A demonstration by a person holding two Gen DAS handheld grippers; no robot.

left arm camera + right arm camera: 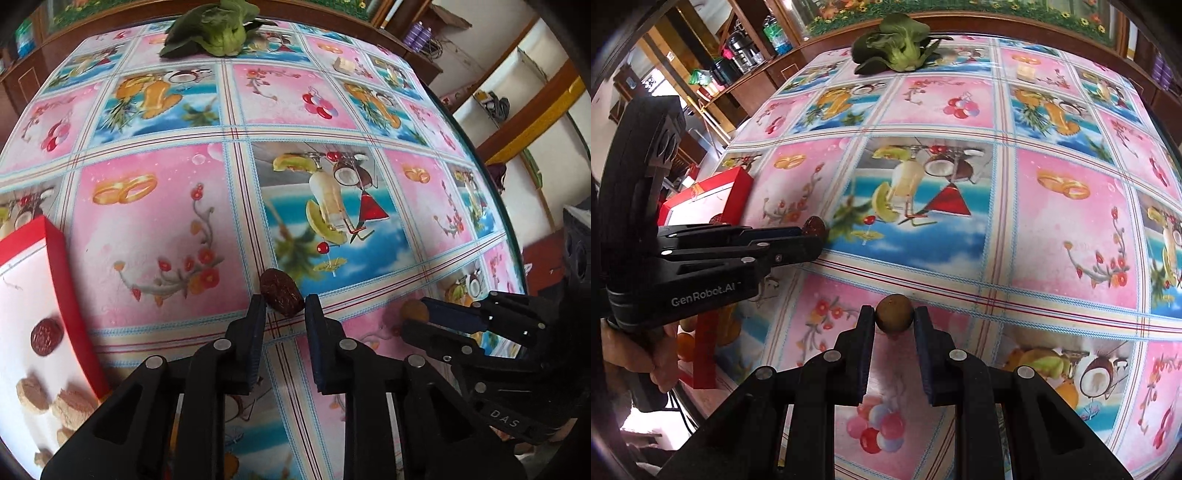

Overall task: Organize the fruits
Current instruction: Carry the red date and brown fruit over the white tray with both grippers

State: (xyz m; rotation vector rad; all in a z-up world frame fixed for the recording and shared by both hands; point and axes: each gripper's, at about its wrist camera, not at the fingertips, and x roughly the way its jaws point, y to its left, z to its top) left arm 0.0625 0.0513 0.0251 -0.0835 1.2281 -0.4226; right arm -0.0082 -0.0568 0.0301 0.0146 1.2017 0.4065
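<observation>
Two grips at once | left gripper (285, 303) fingers closed on date (281, 297), low over bench (155, 236) | right gripper (894, 314) fingers closed on longan (894, 312) | step: picking up | next: probably lift both, carry to red box (55, 266).

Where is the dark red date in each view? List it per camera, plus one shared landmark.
Left wrist view: the date sits bottom centre, between the left claw's tips.
Right wrist view: the date is at middle left, at the tip of that claw.
Shared landmark: the leafy greens at the table's far edge.
</observation>
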